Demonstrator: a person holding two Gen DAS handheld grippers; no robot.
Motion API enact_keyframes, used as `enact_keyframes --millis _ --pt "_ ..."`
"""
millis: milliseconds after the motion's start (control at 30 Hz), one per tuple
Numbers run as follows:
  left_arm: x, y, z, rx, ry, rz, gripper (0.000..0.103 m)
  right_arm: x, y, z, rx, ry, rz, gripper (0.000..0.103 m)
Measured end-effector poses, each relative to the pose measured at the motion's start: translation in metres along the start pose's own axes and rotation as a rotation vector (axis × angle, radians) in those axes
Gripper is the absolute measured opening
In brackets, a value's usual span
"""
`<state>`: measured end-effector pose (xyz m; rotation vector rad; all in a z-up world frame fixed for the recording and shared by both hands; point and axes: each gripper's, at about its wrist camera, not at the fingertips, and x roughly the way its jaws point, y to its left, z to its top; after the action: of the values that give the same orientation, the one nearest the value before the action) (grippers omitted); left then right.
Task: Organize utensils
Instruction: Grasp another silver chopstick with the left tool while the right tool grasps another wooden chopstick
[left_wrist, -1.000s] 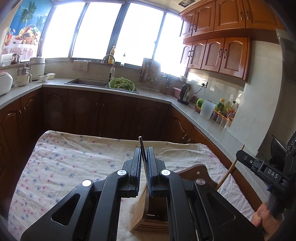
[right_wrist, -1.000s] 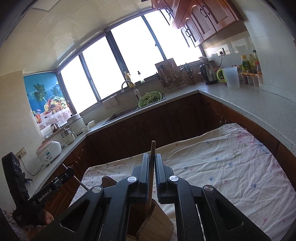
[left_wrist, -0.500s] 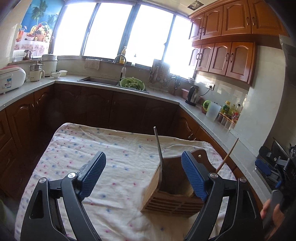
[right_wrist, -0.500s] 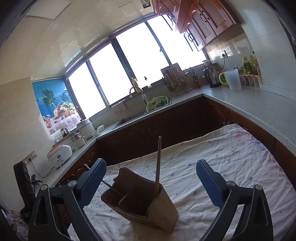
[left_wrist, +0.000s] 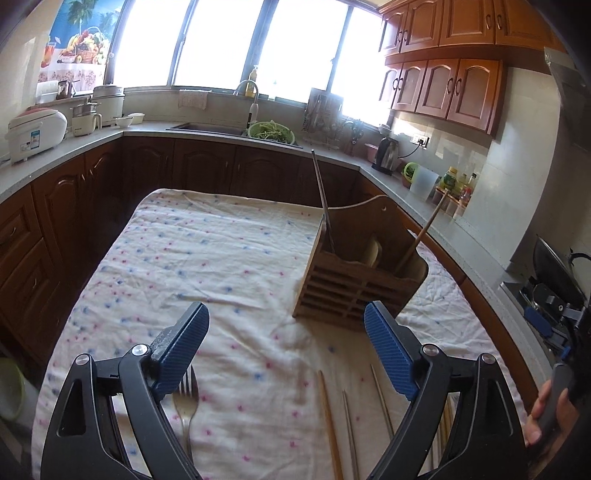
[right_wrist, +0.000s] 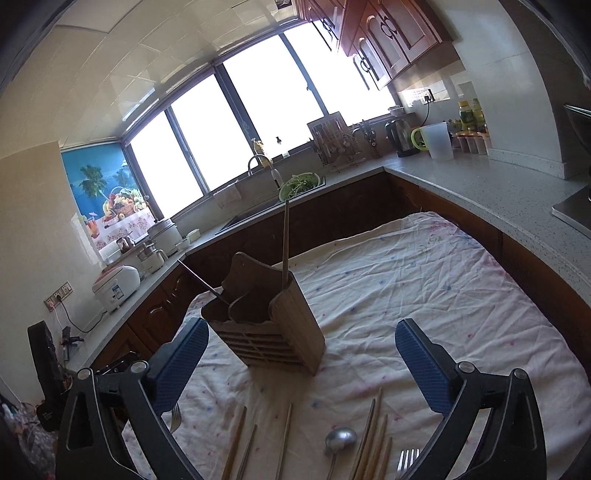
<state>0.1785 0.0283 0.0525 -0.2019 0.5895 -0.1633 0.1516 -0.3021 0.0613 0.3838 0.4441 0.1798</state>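
A wooden utensil holder (left_wrist: 358, 266) (right_wrist: 269, 314) stands on the dotted cloth. A metal chopstick (left_wrist: 321, 195) (right_wrist: 201, 281) leans in its left compartment and a wooden chopstick (left_wrist: 424, 229) (right_wrist: 285, 243) in its right one. My left gripper (left_wrist: 286, 314) is open and empty, short of the holder. My right gripper (right_wrist: 301, 332) is open wide and empty, also in front of the holder. On the cloth near me lie a fork (left_wrist: 188, 402), several chopsticks (left_wrist: 330, 424) (right_wrist: 369, 435), a metal spoon (right_wrist: 340, 439) and another fork (right_wrist: 406, 461).
The table's cloth (left_wrist: 221, 258) is ringed by dark kitchen cabinets and a grey counter (right_wrist: 480, 184). A sink with a green colander (left_wrist: 271, 131), a kettle (left_wrist: 386, 157) and a rice cooker (left_wrist: 35, 133) stand on the counter. A person's hand (left_wrist: 550, 410) shows at the right edge.
Both grippers opened and let go of their chopsticks, which now stand in the holder. Both pulled back from the holder, and the utensils lying on the cloth came into view.
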Motion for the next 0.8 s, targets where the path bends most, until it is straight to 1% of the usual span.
enact_keyframes --millis 167,333,600,700,767,800 --pt "-0.011 -0.007 -0.028 0.018 0.034 -0.013 0.088 -0.021 -0.008 -0.029 -0.002 0.031 -0.033 0.102" --pt "-0.017 -0.014 -0.051 0.033 0.075 -0.034 0.088 -0.031 -0.012 -0.052 -0.027 0.073 -0.07 0.102" --pt "-0.012 -0.028 -0.071 0.064 0.128 -0.056 0.088 -0.033 -0.02 -0.072 -0.055 0.12 -0.109 0.101" --pt "-0.011 -0.033 -0.073 0.073 0.135 -0.064 0.088 -0.033 -0.024 -0.073 -0.053 0.123 -0.121 0.097" --pt "-0.009 -0.037 -0.073 0.085 0.139 -0.068 0.087 -0.033 -0.026 -0.073 -0.05 0.124 -0.128 0.088" --pt "-0.007 -0.039 -0.073 0.096 0.144 -0.067 0.085 -0.033 -0.028 -0.073 -0.048 0.126 -0.134 0.084"
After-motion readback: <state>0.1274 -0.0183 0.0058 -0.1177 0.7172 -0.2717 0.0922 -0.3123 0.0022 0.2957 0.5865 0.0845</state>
